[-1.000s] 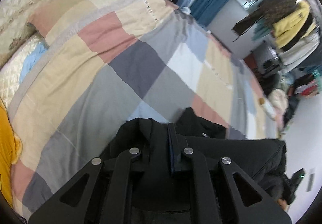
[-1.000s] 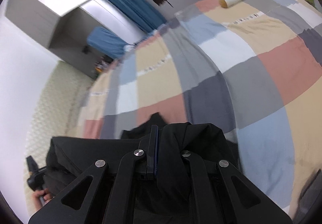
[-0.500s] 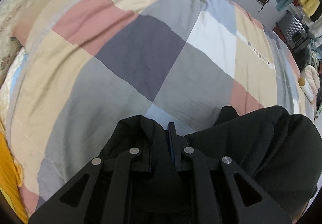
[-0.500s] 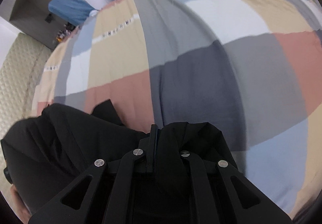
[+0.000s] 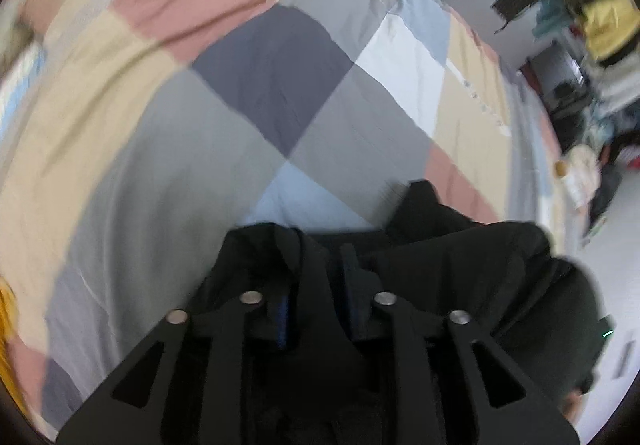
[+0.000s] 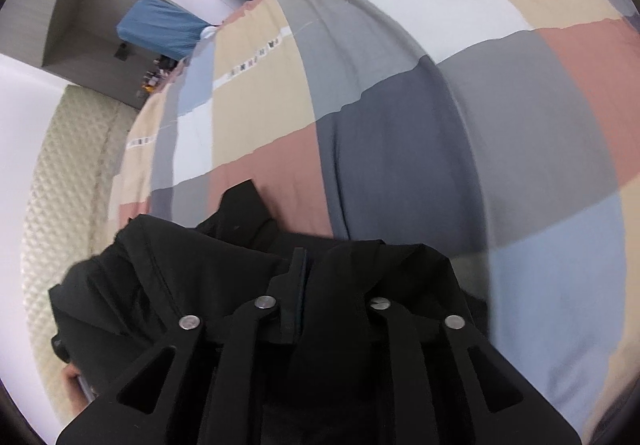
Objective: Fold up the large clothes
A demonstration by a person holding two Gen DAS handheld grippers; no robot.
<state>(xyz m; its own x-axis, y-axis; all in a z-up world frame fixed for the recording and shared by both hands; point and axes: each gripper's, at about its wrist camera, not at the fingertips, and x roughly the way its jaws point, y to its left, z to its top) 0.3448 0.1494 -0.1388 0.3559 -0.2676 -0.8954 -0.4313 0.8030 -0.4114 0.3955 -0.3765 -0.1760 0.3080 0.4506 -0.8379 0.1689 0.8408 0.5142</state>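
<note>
Both grippers hold the same large black woven garment [image 5: 460, 265], lifted above the bed with the patchwork quilt of grey, beige, pink and pale-blue squares [image 5: 260, 93].

Left gripper [image 5: 316, 265]: jaws narrow, pinched on a fold of the black cloth; the cloth rises between and over the fingers. Right gripper [image 6: 320, 269]: jaws likewise narrow, clamped on another bunched edge of the garment [image 6: 180, 277]. The span of fabric between the two grips sags and bulges in a loose mass; none of it lies flat on the quilt [image 6: 400, 125] as far as these views show. A pointed flap sticks up past the bulk in both views; collar or sleeve, cannot tell which.

Risks, as judged from here:
- Each grip takes in a thick, gathered wad, not a clean single edge. If the layers slide on each other, a jaw could lose the outer layer and the garment would drop crooked.
- With the middle sagging, laying it down now would trap creases and a doubled-over section beneath; the grippers would need to draw apart to tension it first.
- The loose flap may tuck under on landing and spoil the fold line.
- The left view is motion-blurred, which suggests fast movement; a swing could shake a grip free.
</note>
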